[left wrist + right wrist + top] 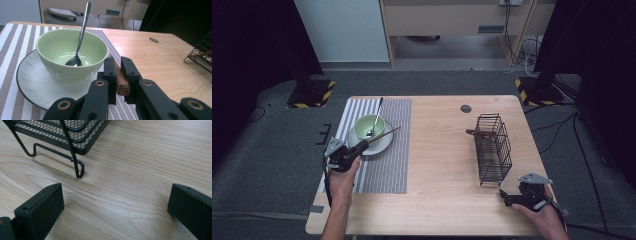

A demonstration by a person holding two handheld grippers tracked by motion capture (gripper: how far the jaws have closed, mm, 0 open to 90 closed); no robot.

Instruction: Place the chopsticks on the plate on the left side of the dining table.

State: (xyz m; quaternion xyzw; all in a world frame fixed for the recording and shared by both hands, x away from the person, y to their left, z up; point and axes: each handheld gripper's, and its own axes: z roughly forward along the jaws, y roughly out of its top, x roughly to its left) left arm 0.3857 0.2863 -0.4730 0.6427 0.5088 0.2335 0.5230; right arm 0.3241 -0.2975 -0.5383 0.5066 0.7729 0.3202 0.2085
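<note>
The left tongs (119,72) are closed on a wooden chopstick (121,81) beside the green bowl (71,53). The right tongs (115,205) are held wide apart, empty, near the wire rack (493,147) on the surface (437,165).

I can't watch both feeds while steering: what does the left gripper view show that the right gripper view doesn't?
Left gripper view alone: the green bowl on its white plate, a spoon standing in the bowl, the striped placemat, and the left gripper shut on a brown wooden stick.

Right gripper view alone: the right gripper open, nothing between its jaws, and the rack's wire foot on the wood.

Both: the wooden table and the black wire rack.
</note>
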